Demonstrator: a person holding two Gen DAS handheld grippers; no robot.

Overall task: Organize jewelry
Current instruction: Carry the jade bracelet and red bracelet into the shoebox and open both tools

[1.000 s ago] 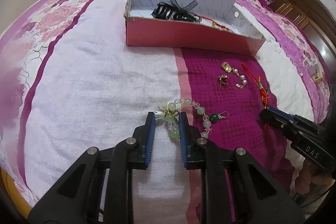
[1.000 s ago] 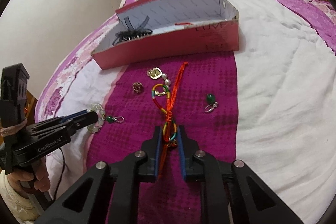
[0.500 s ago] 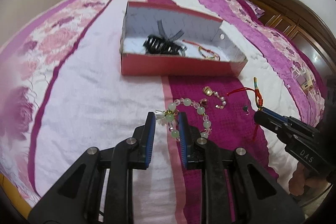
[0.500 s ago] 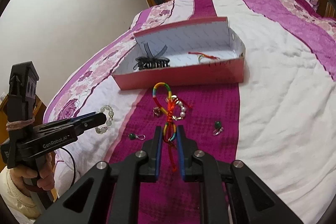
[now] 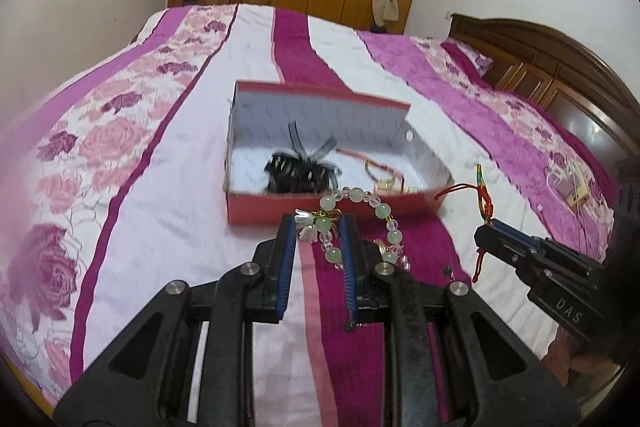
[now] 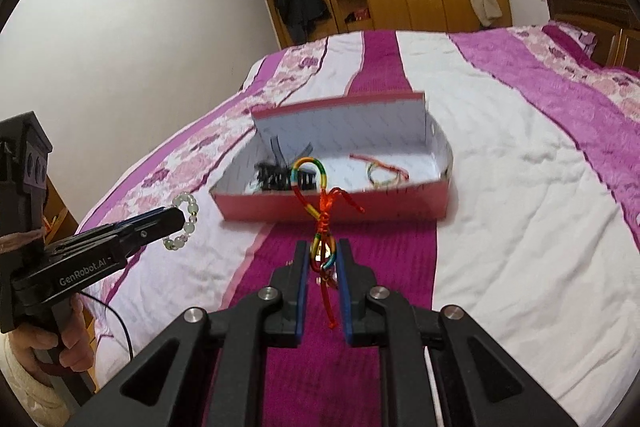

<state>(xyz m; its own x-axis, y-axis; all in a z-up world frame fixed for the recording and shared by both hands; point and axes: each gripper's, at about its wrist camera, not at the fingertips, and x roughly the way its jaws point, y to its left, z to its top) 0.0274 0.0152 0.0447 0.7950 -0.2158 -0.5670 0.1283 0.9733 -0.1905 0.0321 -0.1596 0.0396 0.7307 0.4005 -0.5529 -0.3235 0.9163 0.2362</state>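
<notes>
Left wrist view: the left hand-held gripper (image 5: 318, 227) is clenched on a bracelet of green and clear beads (image 5: 352, 215), which hangs clear of the bed (image 5: 160, 227) with its loop drooping over the right jaw, a small white flower charm (image 5: 306, 227) beside the left one; just ahead sits the pink box (image 5: 320, 207), open at the top, with a black hair clip (image 5: 300, 171) and a red cord bracelet (image 5: 376, 167) already inside, and at the right edge the right hand-held gripper (image 5: 490, 227) comes into frame with a rainbow-and-red knotted cord (image 5: 482, 195) standing up from its tip. Right wrist view: that gripper (image 6: 323, 255) pinches the cord (image 6: 322, 215) near its lower knot, the coloured loop rising in front of the box (image 6: 332, 207) and the red tail dangling between the jaws, while the left one (image 6: 172, 223) shows at the left, held by a hand (image 6: 48, 347), the beads (image 6: 186, 223) at its tip. Judging from this, both pieces are picked up and the carry to the box is in hand; the next move calls for bringing each over the near wall, above bare floor beside the clip, then letting go low enough that beads and cord do not snag on the rim
</notes>
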